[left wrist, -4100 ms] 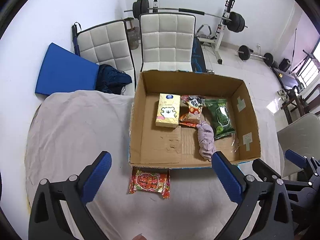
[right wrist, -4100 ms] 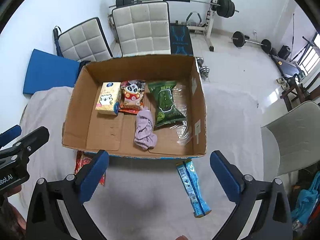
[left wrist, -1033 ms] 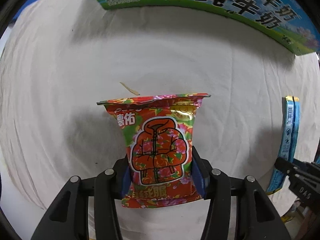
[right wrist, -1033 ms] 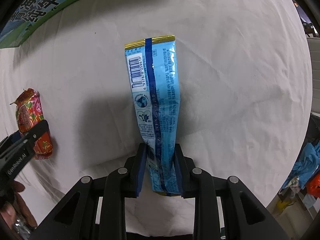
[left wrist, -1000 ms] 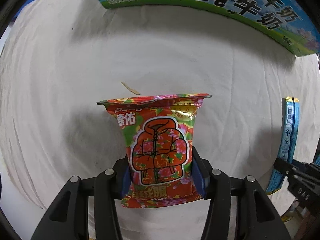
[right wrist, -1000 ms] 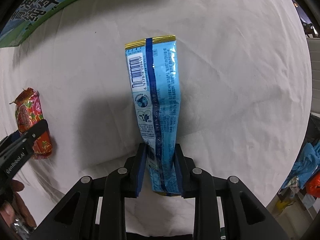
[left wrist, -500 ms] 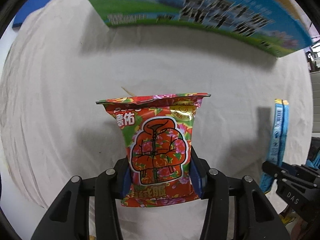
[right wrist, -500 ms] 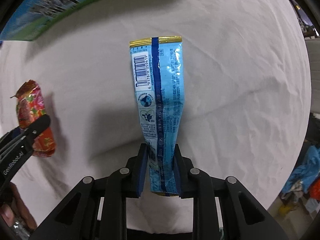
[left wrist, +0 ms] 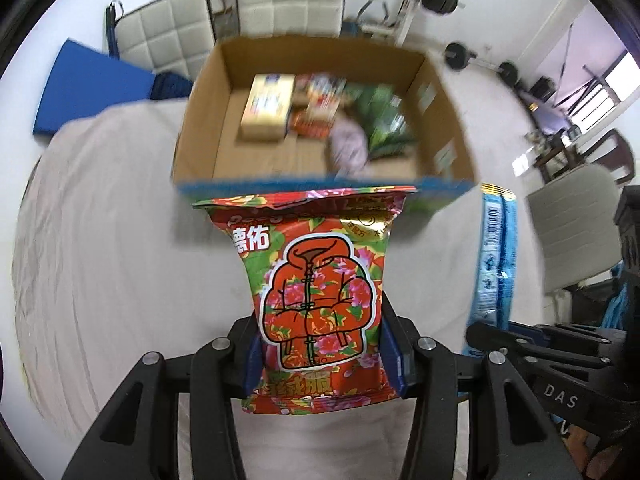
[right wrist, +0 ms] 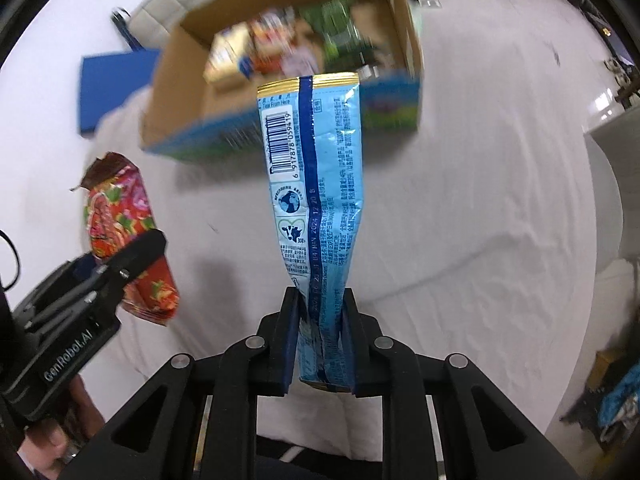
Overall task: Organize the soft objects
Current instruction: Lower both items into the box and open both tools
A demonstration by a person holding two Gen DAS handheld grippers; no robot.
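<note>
Table under pale, creased cloth.
A cardboard box is seen resting on the far part of the cloth, open at the top; its contents are blurred. Near cloth is rumpled into folds.

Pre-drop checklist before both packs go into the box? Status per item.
1. Left gripper clamped on red pack: ok.
2. Right gripper clamped on blue pack: ok, held near its lower end.
3. Both packs off the table: cannot tell.
4. Box open at the top: ok.
5. Free floor in the box, near side: ok; contents sit toward the back.
6. Packs over the box: not ok, both short of the near wall.
</note>
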